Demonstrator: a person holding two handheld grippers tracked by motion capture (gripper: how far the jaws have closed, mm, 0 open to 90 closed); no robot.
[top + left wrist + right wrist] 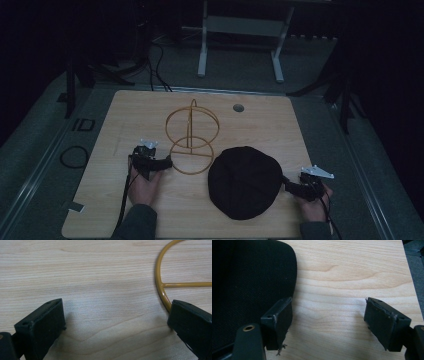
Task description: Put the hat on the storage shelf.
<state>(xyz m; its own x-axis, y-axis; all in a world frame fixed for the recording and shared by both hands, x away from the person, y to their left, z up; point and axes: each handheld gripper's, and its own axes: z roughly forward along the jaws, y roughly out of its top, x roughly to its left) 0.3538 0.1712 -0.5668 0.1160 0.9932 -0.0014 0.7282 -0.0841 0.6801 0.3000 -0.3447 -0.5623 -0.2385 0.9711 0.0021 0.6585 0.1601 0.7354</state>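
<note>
A gold wire stand (192,137) with a round base ring and an upright hoop stands at the middle of the wooden table (125,115). A black cap (245,181) lies flat to its right, near the front. My left gripper (161,163) is open beside the base ring's left edge; in the left gripper view the ring (160,287) curves just past the right jaw, with bare wood between the jaws (115,322). My right gripper (291,186) is open at the cap's right edge. In the right gripper view the cap (249,285) lies against the left jaw, and the gripper's gap (328,320) holds nothing.
A small round grommet (238,107) sits in the table near its far edge. Beyond the table stands a white desk frame (240,40) on dark floor, with cables (155,60) trailing at the back left.
</note>
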